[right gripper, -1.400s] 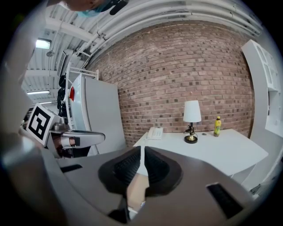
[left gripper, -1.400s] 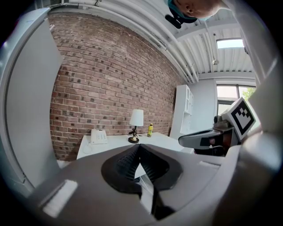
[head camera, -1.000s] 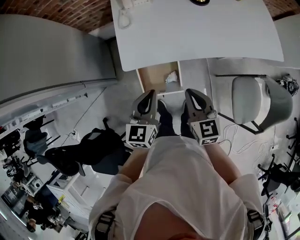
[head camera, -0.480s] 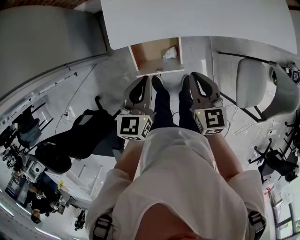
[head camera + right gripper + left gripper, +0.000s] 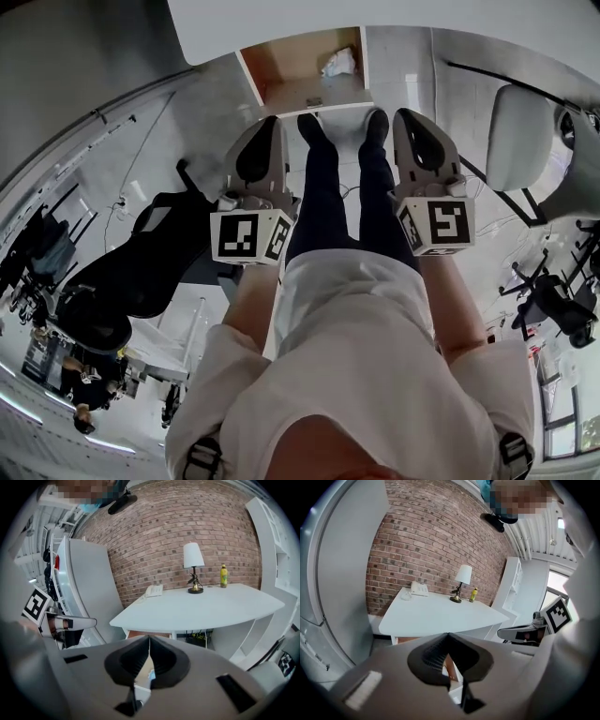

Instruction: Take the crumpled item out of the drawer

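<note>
**White crumpled item in the open drawer, both hand-held grippers closed and empty**

Wood-brown inside, the drawer (image 5: 286, 67) stands pulled out from under the white table (image 5: 281, 19). The crumpled item (image 5: 338, 63) lies in it, pale and bunched, at the right side as the head view shows it, close to the table's edge. Nothing touches it.

The person stands in front of the drawer, dark shoes (image 5: 310, 128) just short of its front. The left hand-held gripper (image 5: 271, 122) and the right hand-held gripper (image 5: 405, 114) are held on either side of the legs, level with each other and pointing toward the drawer, well apart from the item. Each gripper's own view shows its jaws pressed together at the tips with nothing between them.

On the table top, seen from the left gripper view, stand a lamp (image 5: 462, 579), a telephone (image 5: 418, 588) and a small yellow bottle (image 5: 474, 594), all near the brick wall (image 5: 431, 536). A white chair (image 5: 525, 141) stands to the person's right, and a black office chair (image 5: 141, 272) to the left.
</note>
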The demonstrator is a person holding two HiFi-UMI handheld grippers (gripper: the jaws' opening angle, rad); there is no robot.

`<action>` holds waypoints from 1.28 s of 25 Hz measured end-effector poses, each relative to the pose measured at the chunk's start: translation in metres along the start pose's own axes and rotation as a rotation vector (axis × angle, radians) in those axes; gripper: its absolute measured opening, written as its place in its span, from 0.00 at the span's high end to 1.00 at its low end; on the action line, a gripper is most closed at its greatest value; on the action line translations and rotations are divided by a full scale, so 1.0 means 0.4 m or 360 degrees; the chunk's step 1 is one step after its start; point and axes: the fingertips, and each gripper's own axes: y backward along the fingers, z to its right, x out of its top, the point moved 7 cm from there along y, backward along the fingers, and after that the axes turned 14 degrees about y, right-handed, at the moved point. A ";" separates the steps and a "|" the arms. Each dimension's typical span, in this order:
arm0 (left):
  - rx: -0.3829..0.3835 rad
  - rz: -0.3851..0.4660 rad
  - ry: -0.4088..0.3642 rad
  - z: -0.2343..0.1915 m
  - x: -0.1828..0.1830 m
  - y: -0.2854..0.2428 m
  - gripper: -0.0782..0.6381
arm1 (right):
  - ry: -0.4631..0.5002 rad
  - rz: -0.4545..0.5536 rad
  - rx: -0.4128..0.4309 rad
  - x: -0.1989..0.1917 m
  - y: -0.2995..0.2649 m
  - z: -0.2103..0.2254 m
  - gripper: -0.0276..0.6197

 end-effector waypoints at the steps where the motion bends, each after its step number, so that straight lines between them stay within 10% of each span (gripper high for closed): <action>1: -0.0002 -0.0002 0.0000 -0.002 -0.009 -0.009 0.88 | -0.0017 -0.0004 -0.0005 -0.012 -0.006 0.001 0.95; 32: -0.0021 -0.0283 0.0093 -0.118 -0.317 -0.189 0.88 | -0.0142 -0.0199 0.0079 -0.291 -0.150 -0.032 0.94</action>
